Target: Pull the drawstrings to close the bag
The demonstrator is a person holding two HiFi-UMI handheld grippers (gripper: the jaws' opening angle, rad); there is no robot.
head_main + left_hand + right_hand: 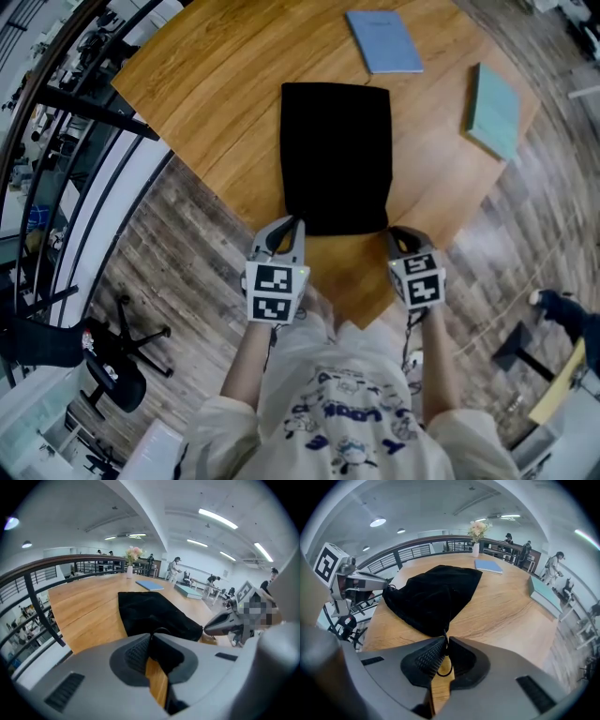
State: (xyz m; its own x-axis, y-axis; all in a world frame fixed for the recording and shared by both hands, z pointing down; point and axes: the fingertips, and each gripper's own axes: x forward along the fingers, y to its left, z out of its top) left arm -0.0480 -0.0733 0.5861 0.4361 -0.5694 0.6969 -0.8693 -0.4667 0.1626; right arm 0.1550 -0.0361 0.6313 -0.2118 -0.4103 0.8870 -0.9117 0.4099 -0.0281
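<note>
From the head view, the bag [336, 155] lies flat on the table [216, 84], its near hem just short of the near corner. The left gripper [298, 223] sits at the hem's left end and the right gripper [394, 232] at its right end. A blue book [383, 40] and a teal book [494, 111] lie well apart from the bag, toward the far right edge.

In the left gripper view, the left gripper [151, 635] has its jaws together at the tips. A thin arc of the left cord [159, 628] rises from between them, so it looks clamped on that cord. The bag [150, 611] lies just beyond, and the right gripper [208, 629] is at its other corner.

In the right gripper view, the right gripper [445, 640] is plainly clamped on the right cord [452, 665], with a slack loop hanging behind the pads. The bag [433, 597] runs away toward the far edge, and the left gripper [384, 588] is at its other corner.

The mouth looks ungathered, so the pull is judged still to come. To do it well, draw both hands outward along the hem, low and level with the tabletop, at an even pace (nothing pins the bag, so a lopsided tug would likely drag it sideways). Clamp firmly, since thin cord slips easily.
</note>
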